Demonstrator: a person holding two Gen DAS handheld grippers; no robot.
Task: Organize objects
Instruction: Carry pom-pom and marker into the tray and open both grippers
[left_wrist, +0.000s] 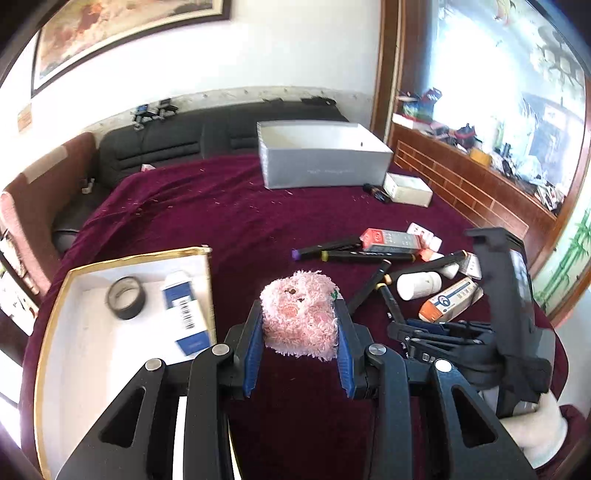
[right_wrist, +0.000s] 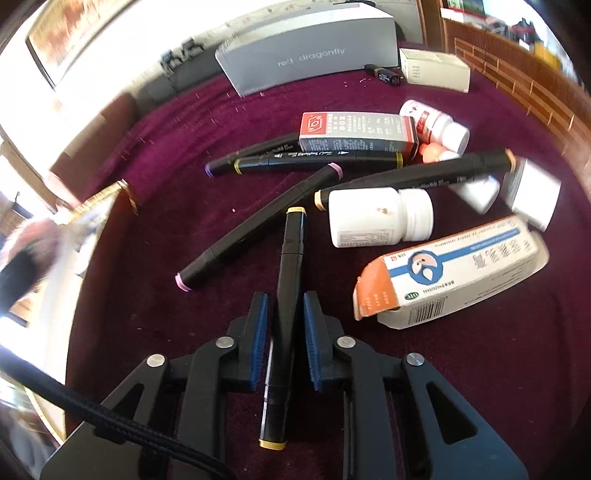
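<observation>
Sorting seems to be under way on the maroon cloth (left_wrist: 207, 221), and we judge that soft items go one way and pens another. Our left gripper (left_wrist: 300, 325) is clamped on the pink plush toy (left_wrist: 299, 314), its blue pads pressed into both sides and the toy lifted clear just beside the gold-rimmed white box (left_wrist: 59, 295), which already holds a tape roll (left_wrist: 125, 297) and a blue carton (left_wrist: 184, 314). Our right gripper (right_wrist: 282, 314) straddles the yellow-capped marker (right_wrist: 286, 295) among the scattered pens, jaws parted with gaps at the pads, so the marker lies loose between them.
</observation>
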